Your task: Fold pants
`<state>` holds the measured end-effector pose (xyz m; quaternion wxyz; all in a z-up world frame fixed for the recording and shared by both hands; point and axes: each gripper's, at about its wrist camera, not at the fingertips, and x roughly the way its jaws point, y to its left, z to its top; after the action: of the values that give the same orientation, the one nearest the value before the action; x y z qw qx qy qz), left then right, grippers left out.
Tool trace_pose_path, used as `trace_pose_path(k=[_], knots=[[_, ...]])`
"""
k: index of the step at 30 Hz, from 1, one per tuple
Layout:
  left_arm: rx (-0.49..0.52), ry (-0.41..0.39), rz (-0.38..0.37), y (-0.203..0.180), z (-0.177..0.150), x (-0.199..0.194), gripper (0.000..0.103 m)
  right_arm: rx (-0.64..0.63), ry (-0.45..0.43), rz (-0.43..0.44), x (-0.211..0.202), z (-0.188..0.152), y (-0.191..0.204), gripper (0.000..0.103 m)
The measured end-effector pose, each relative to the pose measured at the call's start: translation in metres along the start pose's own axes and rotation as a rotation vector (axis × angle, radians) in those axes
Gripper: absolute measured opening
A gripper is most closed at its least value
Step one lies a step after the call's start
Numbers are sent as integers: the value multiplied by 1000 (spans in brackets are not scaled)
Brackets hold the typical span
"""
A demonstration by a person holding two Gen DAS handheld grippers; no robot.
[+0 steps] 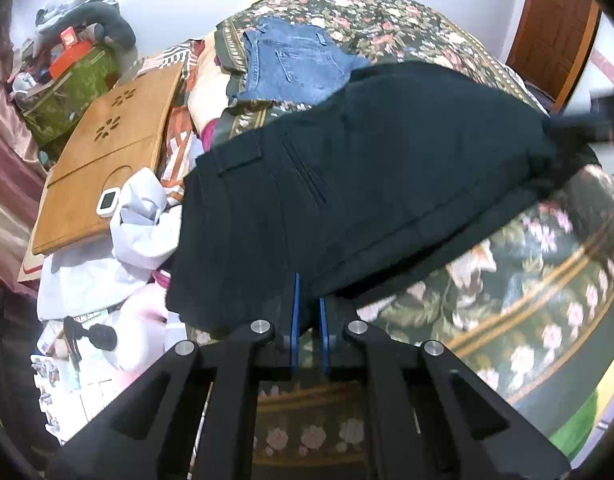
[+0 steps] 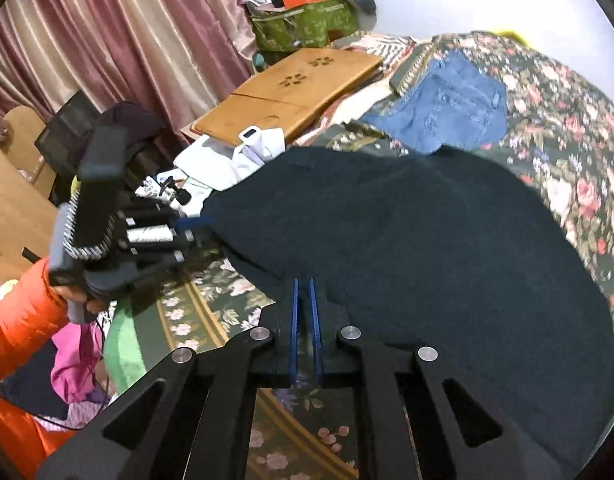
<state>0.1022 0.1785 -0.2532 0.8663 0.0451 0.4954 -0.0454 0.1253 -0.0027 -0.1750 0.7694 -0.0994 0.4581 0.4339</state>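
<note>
Dark navy pants lie spread on the floral bedspread, waistband and back pocket toward the left. My left gripper is shut on the pants' near edge by the waist. In the right wrist view the same pants fill the middle. My right gripper is shut on their near edge. The left gripper shows at the left of that view, held by a hand in an orange sleeve, its blue tips at the pants' left corner.
Folded blue jeans lie on the bedspread behind the dark pants. A wooden lap tray with a small white device, white cloth and clutter sit to the left. A green bag and pink curtains stand beyond.
</note>
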Motion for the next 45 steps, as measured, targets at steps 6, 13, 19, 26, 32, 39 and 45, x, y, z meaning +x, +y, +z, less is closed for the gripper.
trace_pose_path(k=[6, 13, 19, 26, 32, 39, 45], knots=[[-33, -4, -13, 4, 0, -13, 15, 80, -70, -114, -1, 26, -23, 36], [-98, -94, 69, 30, 16, -48, 60, 152, 39, -185, 37, 8, -53, 49], [-142, -99, 101, 46, 56, -28, 72, 167, 28, -143, 16, -10, -51, 49], [-155, 141, 40, 38, 44, 47, 73, 235, 7, -103, -18, -26, -63, 49], [-200, 141, 42, 44, 24, 45, 86, 331, -94, -266, -54, -30, -116, 60], [-196, 147, 124, 39, 28, 34, 86, 500, -72, -293, -49, -86, -163, 60], [-137, 41, 105, 3, 60, 3, 87, 531, -138, -284, -94, -127, -154, 62]])
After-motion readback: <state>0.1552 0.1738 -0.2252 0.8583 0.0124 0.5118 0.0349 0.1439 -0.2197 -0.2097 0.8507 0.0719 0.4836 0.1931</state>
